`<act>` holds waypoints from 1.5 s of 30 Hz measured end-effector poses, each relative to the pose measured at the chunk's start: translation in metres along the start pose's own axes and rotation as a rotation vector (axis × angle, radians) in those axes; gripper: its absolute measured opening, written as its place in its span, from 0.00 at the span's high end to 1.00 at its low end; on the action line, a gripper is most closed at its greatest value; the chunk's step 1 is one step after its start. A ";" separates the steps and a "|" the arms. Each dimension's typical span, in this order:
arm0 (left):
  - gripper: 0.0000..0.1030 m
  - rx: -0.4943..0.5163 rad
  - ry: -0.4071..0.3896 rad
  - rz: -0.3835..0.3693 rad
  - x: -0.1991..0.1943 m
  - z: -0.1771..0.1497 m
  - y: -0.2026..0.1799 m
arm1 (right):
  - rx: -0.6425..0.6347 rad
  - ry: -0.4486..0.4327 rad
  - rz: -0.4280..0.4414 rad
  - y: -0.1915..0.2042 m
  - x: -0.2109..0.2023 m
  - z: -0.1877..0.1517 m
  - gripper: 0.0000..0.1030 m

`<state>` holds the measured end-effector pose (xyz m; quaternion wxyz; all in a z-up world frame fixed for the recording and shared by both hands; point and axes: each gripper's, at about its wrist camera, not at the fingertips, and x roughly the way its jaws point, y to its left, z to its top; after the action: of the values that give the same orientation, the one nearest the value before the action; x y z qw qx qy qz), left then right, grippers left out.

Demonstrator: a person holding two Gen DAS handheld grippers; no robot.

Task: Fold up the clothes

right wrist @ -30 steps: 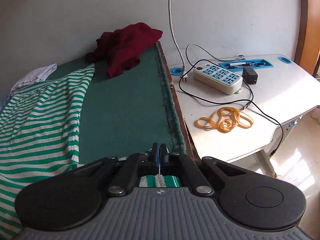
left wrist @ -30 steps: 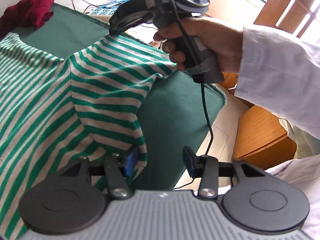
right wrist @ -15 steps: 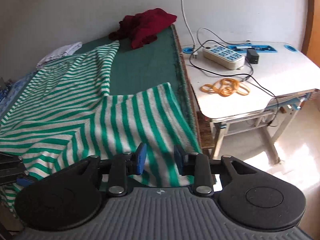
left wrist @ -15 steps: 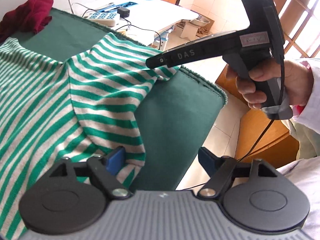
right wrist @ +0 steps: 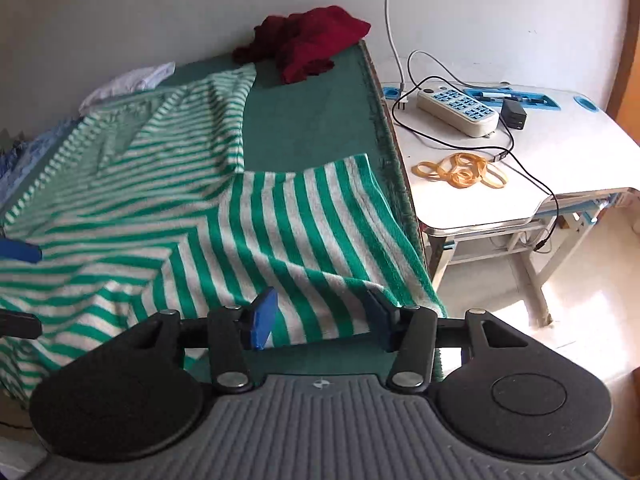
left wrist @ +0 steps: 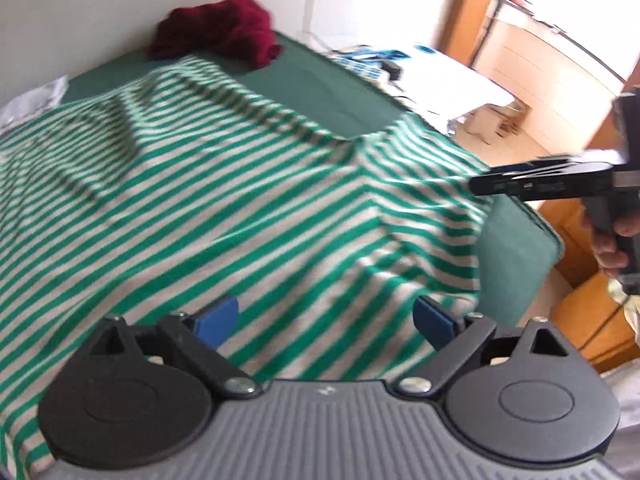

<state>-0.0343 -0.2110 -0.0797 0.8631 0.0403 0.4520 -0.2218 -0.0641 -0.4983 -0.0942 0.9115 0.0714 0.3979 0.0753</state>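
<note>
A green-and-white striped shirt (left wrist: 224, 216) lies spread over the green table cover (left wrist: 332, 80), one sleeve (right wrist: 296, 224) reaching the right edge. My left gripper (left wrist: 326, 320) hovers open above the shirt's near hem, nothing between its blue pads. My right gripper (right wrist: 320, 316) is open too, just above the sleeve's lower edge, holding nothing. In the left wrist view the right gripper (left wrist: 480, 182) shows side-on beside the sleeve, held by a hand (left wrist: 608, 248). A blue pad of the left gripper (right wrist: 20, 250) peeks in at the left of the right wrist view.
A dark red garment (right wrist: 308, 46) is bunched at the far end of the cover, white cloth (right wrist: 128, 84) beside it. A white desk (right wrist: 560, 152) to the right carries a power strip (right wrist: 458, 112), cables and orange rubber bands (right wrist: 460, 170). Wooden furniture (left wrist: 592, 320) stands past the corner.
The right gripper let go of the sleeve and opened wide, drawing back from it. The left gripper opened wider and swung over the shirt body.
</note>
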 end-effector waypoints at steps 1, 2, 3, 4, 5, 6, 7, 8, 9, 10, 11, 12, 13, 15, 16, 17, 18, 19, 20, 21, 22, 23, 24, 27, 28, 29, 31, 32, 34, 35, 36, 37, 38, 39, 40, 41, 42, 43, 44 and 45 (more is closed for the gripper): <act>0.07 -0.049 -0.002 0.032 -0.002 -0.001 0.018 | 0.051 -0.023 0.039 0.003 -0.001 0.005 0.49; 0.07 -0.091 -0.003 0.063 -0.002 -0.002 0.034 | 0.103 -0.046 0.079 0.007 -0.002 0.010 0.47; 0.07 -0.126 -0.002 0.093 -0.002 -0.003 0.049 | 0.140 -0.053 0.120 0.015 0.002 0.013 0.46; 0.06 -0.152 0.002 0.123 -0.002 -0.005 0.063 | 0.167 -0.041 0.158 0.027 0.010 0.016 0.45; 0.06 -0.170 0.006 0.145 -0.002 -0.006 0.074 | 0.186 -0.026 0.175 0.037 0.018 0.017 0.45; 0.06 -0.176 0.011 0.162 -0.002 -0.009 0.083 | 0.207 0.003 0.183 0.047 0.028 0.017 0.45; 0.06 -0.175 0.015 0.180 -0.002 -0.013 0.091 | 0.204 0.032 0.167 0.051 0.035 0.015 0.45; 0.06 -0.169 0.017 0.195 -0.004 -0.018 0.098 | 0.201 0.060 0.150 0.056 0.042 0.013 0.45; 0.06 -0.164 0.019 0.210 -0.006 -0.023 0.104 | 0.189 0.060 0.108 0.056 0.044 0.011 0.53; 0.06 -0.160 0.023 0.217 -0.008 -0.029 0.111 | 0.182 0.052 0.043 0.051 0.040 0.010 0.54; 0.06 -0.157 0.028 0.214 -0.011 -0.038 0.118 | 0.174 0.044 -0.022 0.047 0.036 0.010 0.55; 0.06 -0.154 0.033 0.219 -0.013 -0.046 0.124 | 0.173 0.043 -0.116 0.042 0.034 0.010 0.55; 0.06 -0.149 0.039 0.232 -0.014 -0.052 0.131 | 0.172 0.041 -0.211 0.036 0.031 0.011 0.62; 0.06 -0.150 0.032 0.237 -0.015 -0.052 0.144 | 0.222 -0.004 -0.215 0.041 0.025 0.020 0.57; 0.06 -0.152 0.026 0.235 -0.015 -0.050 0.151 | 0.245 -0.045 -0.188 0.049 0.022 0.026 0.54; 0.06 -0.155 0.019 0.234 -0.015 -0.049 0.158 | 0.267 -0.086 -0.161 0.056 0.018 0.031 0.52; 0.05 -0.155 0.011 0.237 -0.013 -0.043 0.165 | 0.244 -0.086 -0.090 0.075 0.026 0.039 0.50; 0.04 -0.154 0.003 0.244 -0.007 -0.032 0.171 | 0.219 -0.084 -0.018 0.095 0.034 0.047 0.47; 0.04 -0.153 -0.006 0.252 -0.001 -0.022 0.177 | 0.172 -0.063 0.052 0.117 0.047 0.054 0.48; 0.04 -0.152 -0.014 0.259 0.005 -0.011 0.183 | 0.106 -0.040 0.101 0.144 0.063 0.058 0.48; 0.04 -0.147 -0.016 0.271 0.012 -0.001 0.189 | 0.040 -0.016 0.148 0.171 0.079 0.062 0.48; 0.04 -0.136 -0.012 0.291 0.020 0.006 0.193 | -0.032 0.004 0.185 0.191 0.091 0.063 0.49; 0.04 -0.119 -0.014 0.313 0.028 0.012 0.196 | -0.104 0.023 0.222 0.211 0.104 0.065 0.50; 0.01 -0.070 -0.047 0.324 0.041 0.026 0.212 | -0.244 0.044 0.234 0.232 0.139 0.074 0.51; 0.01 -0.058 -0.053 0.328 0.044 0.032 0.218 | -0.271 0.053 0.217 0.232 0.151 0.079 0.50; 0.01 -0.048 -0.060 0.337 0.048 0.039 0.225 | -0.282 0.055 0.195 0.227 0.164 0.087 0.51; 0.01 -0.045 -0.078 0.355 0.056 0.059 0.242 | -0.307 0.016 0.196 0.214 0.187 0.110 0.50; 0.01 -0.054 -0.087 0.383 0.061 0.069 0.251 | -0.310 0.001 0.183 0.208 0.200 0.124 0.47; 0.01 -0.071 -0.126 0.448 0.071 0.088 0.271 | -0.316 -0.028 0.156 0.196 0.225 0.152 0.46; 0.01 -0.089 -0.141 0.452 0.075 0.097 0.282 | -0.304 -0.025 0.097 0.187 0.241 0.166 0.41; 0.01 -0.121 -0.156 0.457 0.080 0.107 0.295 | -0.300 -0.037 0.086 0.184 0.245 0.170 0.35; 0.01 -0.163 -0.170 0.460 0.084 0.117 0.309 | -0.295 -0.051 0.076 0.182 0.249 0.174 0.30; 0.01 -0.200 -0.178 0.465 0.089 0.127 0.322 | -0.290 -0.064 0.066 0.179 0.253 0.179 0.30; 0.00 -0.232 -0.192 0.461 0.092 0.135 0.333 | -0.285 -0.077 0.056 0.176 0.257 0.183 0.29; 0.01 -0.259 -0.206 0.486 0.095 0.141 0.344 | -0.281 -0.090 0.046 0.173 0.262 0.187 0.23; 0.00 -0.276 -0.221 0.522 0.098 0.144 0.354 | -0.276 -0.104 0.037 0.170 0.266 0.191 0.23; 0.00 -0.288 -0.236 0.529 0.099 0.147 0.360 | -0.271 -0.117 0.027 0.167 0.270 0.196 0.22; 0.00 -0.297 -0.245 0.528 0.101 0.150 0.364 | -0.266 -0.130 0.017 0.164 0.274 0.200 0.10; 0.00 -0.305 -0.250 0.542 0.102 0.152 0.366 | -0.262 -0.143 0.007 0.161 0.278 0.204 0.05; 0.01 -0.312 -0.248 0.574 0.103 0.153 0.366 | -0.257 -0.157 -0.003 0.158 0.282 0.208 0.05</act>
<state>0.2864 0.0404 -0.1198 0.9344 0.0060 0.3423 0.0984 0.2660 -0.3032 -0.1255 0.9415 -0.0406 0.3127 0.1186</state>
